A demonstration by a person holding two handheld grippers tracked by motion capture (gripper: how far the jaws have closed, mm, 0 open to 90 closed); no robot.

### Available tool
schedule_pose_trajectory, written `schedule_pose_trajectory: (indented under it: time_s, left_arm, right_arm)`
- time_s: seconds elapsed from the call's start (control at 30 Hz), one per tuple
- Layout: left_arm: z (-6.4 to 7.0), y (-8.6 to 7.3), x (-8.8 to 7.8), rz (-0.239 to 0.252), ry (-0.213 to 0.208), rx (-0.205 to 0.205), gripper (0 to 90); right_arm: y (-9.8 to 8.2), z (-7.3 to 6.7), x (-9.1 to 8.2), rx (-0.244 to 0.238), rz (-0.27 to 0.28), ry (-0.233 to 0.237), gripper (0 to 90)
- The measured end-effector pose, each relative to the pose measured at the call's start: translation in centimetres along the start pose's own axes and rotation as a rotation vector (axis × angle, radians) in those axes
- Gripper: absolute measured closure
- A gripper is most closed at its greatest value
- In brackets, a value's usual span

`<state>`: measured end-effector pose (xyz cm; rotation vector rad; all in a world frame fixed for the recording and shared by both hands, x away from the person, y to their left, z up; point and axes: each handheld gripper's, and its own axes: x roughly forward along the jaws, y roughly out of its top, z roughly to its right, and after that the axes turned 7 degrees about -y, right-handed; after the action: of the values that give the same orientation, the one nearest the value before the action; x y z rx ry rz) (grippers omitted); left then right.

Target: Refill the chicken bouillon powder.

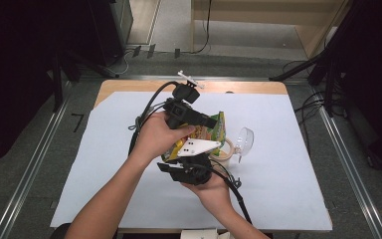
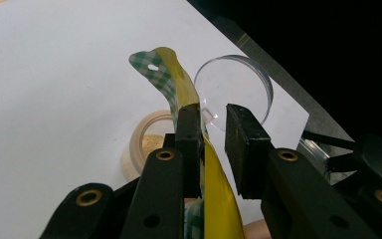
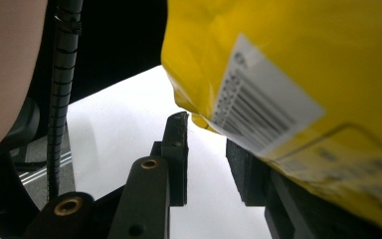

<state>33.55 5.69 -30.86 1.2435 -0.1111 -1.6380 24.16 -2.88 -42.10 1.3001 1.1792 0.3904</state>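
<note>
A yellow snack bag with a green checked top is held up over the middle of the white sheet, between both hands. My left gripper comes in from the left. In the left gripper view the bag stands edge-on between the jaws of that gripper. It lies flat against one pad and fills the gap lower down. My right gripper is below the bag, under its grey plate. In the right gripper view the bag, barcode label toward me, overlaps one jaw of that gripper, and white sheet shows through the gap.
A small round tub with yellowish contents sits just right of the bag. A clear round lid stands on edge beside it. The white sheet covers most of the wooden table. Cables trail from both grippers.
</note>
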Motion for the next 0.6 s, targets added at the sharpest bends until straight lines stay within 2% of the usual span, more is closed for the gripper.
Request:
schedule_pose_trajectory:
  time_s: [0.6]
  left_arm:
    - [-0.2,-0.02,0.07,0.004,-0.002,-0.004,77.2]
  right_arm:
    - [-0.01,0.02,-0.03,-0.007,-0.005,-0.011,72.3]
